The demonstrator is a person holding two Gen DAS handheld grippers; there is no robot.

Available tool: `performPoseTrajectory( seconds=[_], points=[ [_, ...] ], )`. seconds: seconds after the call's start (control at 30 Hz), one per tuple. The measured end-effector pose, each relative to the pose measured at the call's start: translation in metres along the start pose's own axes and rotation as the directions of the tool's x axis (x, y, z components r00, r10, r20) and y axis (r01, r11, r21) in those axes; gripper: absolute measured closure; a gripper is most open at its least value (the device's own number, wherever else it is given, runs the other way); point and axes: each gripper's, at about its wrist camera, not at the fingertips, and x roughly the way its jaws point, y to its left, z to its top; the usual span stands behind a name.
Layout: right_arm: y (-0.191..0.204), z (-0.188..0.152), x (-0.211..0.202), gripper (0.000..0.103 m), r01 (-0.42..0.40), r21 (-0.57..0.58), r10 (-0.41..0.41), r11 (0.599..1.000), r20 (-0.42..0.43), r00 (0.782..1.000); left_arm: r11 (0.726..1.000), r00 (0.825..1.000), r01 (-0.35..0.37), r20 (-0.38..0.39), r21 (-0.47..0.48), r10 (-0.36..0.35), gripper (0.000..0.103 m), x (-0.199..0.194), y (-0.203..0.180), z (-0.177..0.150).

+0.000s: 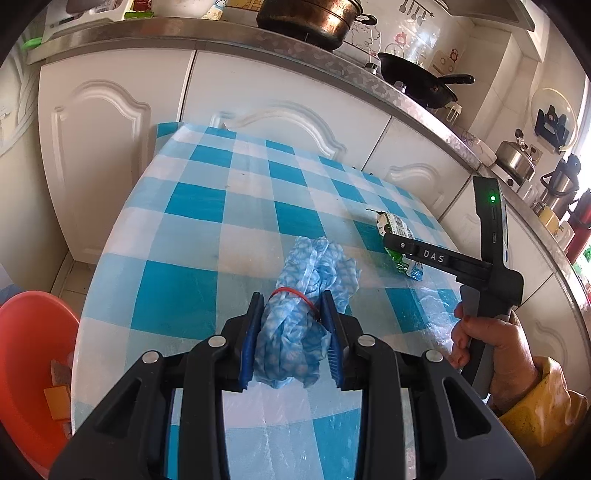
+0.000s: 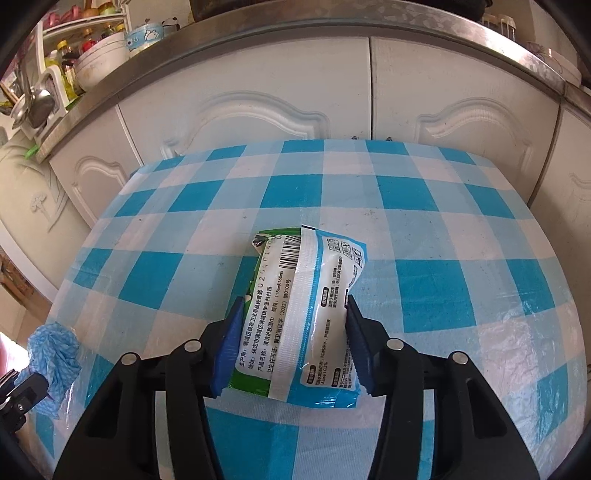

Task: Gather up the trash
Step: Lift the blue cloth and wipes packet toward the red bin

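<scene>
A bundle of blue patterned cloth (image 1: 317, 266) tied with a red rubber band lies on the blue-and-white checked table (image 1: 207, 206). My left gripper (image 1: 291, 299) is shut on its near end. The same cloth (image 2: 51, 343) shows at the left edge of the right wrist view. To the right lies a white, green and blue wet-wipe packet (image 2: 325, 266), printed side up with a barcode. My right gripper (image 2: 294, 298) straddles its near half, both blue pads pressing its sides and denting the right edge. In the left wrist view the right gripper (image 1: 389, 243) reaches over the packet (image 1: 397, 225).
A red plastic basin (image 1: 29, 350) holding a few scraps sits low at the table's left. A hand in a yellow sleeve (image 1: 491, 343) grips the right tool. White cabinet doors (image 2: 258, 107) stand close behind the table, under a counter with a black pan (image 1: 421, 83) and a pot (image 1: 314, 18).
</scene>
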Motion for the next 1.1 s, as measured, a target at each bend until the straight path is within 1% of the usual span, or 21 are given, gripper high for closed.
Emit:
performPoseTrajectory(
  seconds=[0.23, 0.4, 0.67, 1.1],
  points=[
    [-0.008, -0.01, -0.027, 0.05, -0.032, 0.039, 0.031, 0.999, 0.034, 0.999, 1.0, 1.0, -0.019, 0.018, -0.003, 0.019, 0.07, -0.012, 0.002, -0.003],
    [0.0, -0.018, -0.042, 0.05, -0.038, 0.022, 0.037, 0.999, 0.047, 0.998, 0.999, 0.999, -0.042, 0.025, -0.005, 0.042, 0.07, -0.019, 0.004, -0.005],
    [0.023, -0.03, -0.059, 0.05, -0.074, -0.021, 0.075, 0.997, 0.054, 0.996, 0.996, 0.995, -0.085, 0.042, -0.008, 0.085, 0.07, -0.037, 0.01, -0.01],
    [0.066, -0.04, -0.086, 0.05, -0.131, -0.107, 0.139, 0.986, 0.064, 0.988, 0.989, 0.986, -0.147, 0.073, -0.021, 0.148, 0.07, -0.066, 0.02, -0.016]
  ],
)
